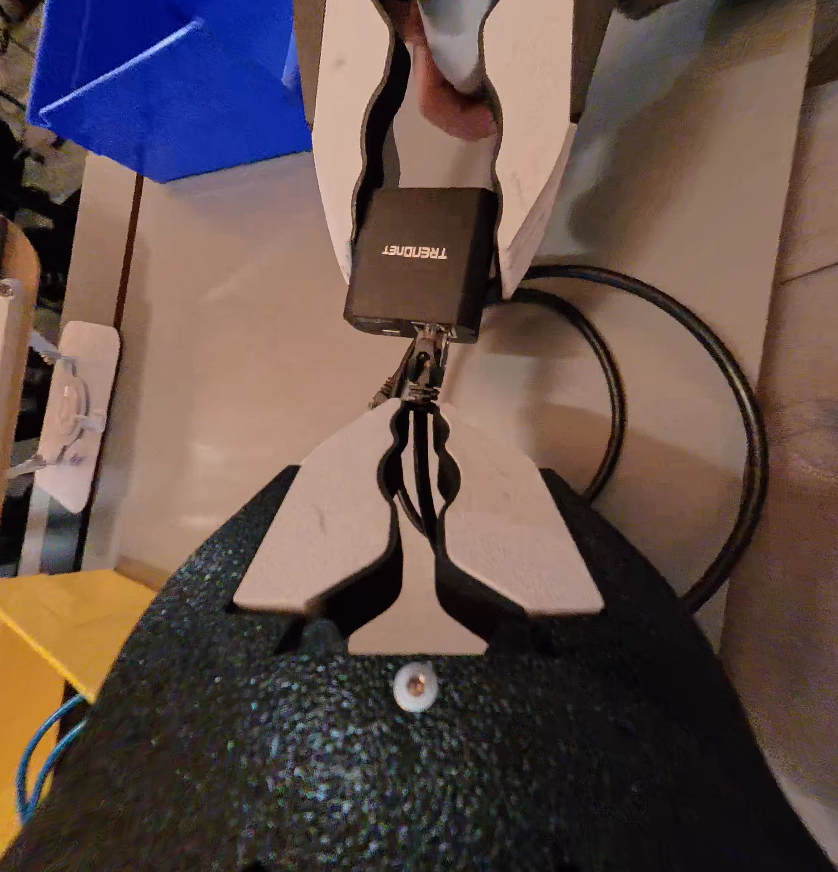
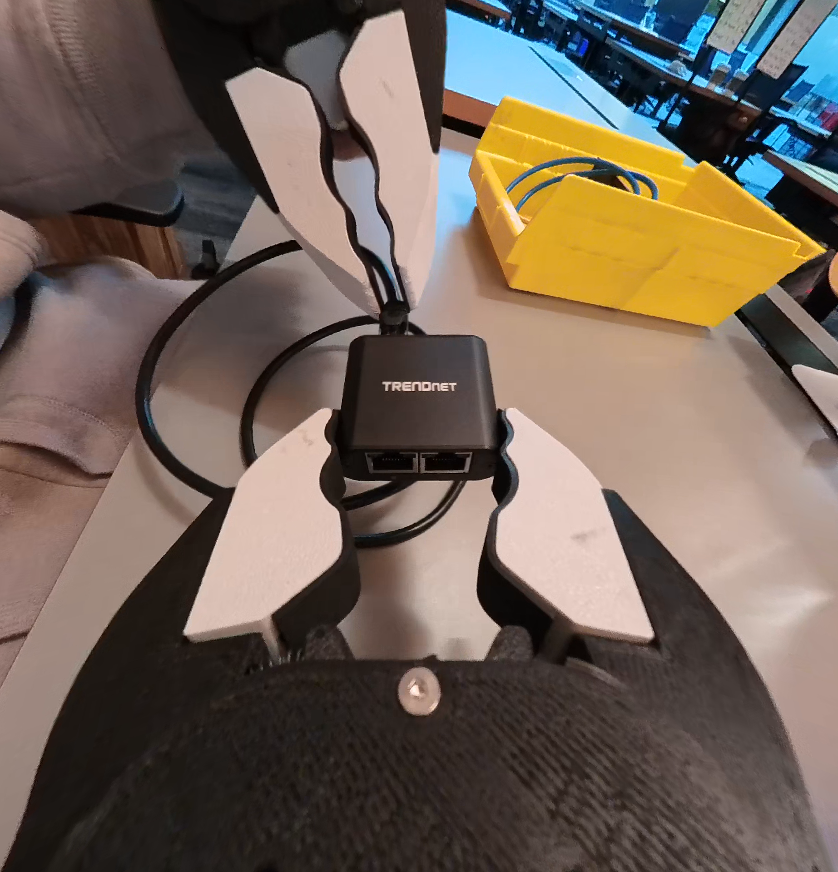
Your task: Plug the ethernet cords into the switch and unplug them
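Note:
A small black switch [image 2: 417,391] sits on the pale table [image 2: 643,424], with two empty ports facing my right gripper. My right gripper [image 2: 417,420] is shut on the switch, one finger on each side. In the left wrist view the switch [image 1: 419,255] is straight ahead. A black ethernet plug [image 1: 426,358] sits in or at a port on the near face. My left gripper [image 1: 419,408] is shut on the black ethernet cord [image 1: 421,462] just behind the plug. The cord loops [image 2: 145,391] wide over the table. The left gripper [image 2: 393,302] also shows beyond the switch.
A yellow bin [image 2: 643,264] holding a blue cable [image 2: 582,165] stands at the right gripper's far right. A blue bin [image 1: 162,94] stands beyond the switch in the left wrist view. A person's grey sleeve [image 2: 53,424] lies along the table's edge.

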`<state>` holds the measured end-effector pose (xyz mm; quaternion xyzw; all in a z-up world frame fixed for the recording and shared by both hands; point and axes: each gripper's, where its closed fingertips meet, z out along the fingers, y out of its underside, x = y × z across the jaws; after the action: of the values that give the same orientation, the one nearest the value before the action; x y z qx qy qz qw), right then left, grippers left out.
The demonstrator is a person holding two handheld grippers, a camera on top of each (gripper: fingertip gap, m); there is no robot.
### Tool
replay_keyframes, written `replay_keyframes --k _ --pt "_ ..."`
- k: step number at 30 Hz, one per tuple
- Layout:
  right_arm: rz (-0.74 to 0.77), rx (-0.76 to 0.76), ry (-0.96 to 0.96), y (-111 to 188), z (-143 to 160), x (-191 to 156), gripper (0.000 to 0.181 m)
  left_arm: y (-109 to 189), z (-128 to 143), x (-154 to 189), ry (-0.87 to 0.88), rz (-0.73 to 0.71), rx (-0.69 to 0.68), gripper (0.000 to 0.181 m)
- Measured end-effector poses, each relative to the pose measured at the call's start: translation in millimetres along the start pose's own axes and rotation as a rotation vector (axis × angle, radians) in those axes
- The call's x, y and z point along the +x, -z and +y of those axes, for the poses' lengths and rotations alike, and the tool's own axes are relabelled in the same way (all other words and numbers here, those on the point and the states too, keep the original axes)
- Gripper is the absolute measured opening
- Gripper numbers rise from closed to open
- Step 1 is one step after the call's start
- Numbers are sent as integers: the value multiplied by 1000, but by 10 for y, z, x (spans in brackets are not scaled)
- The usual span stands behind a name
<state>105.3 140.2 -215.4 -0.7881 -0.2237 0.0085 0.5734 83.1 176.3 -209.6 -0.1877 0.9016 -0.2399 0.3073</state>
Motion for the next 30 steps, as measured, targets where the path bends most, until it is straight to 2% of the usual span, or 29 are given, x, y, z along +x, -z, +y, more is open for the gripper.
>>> replay_keyframes --k 1,5,8,12,16,27,30 --pt "-7 25 -2 17 -21 -2 62 24 -44 1 35 31 76 9" --pt "-21 172 -35 112 -217 3 62 274 -274 -23 252 208 464 13" --pt "-22 163 -10 117 -250 -11 62 371 -328 -40 324 271 606 19" --pt "-29 162 3 88 -267 -40 62 226 -282 -3 333 279 538 28" --pt "-30 154 10 82 -259 -49 62 170 -332 35 311 273 544 12" --pt "-22 177 -38 41 -223 -31 62 137 -321 8 266 224 534 11" --pt "-11 133 -12 19 -165 -31 62 81 -275 28 254 217 497 11"
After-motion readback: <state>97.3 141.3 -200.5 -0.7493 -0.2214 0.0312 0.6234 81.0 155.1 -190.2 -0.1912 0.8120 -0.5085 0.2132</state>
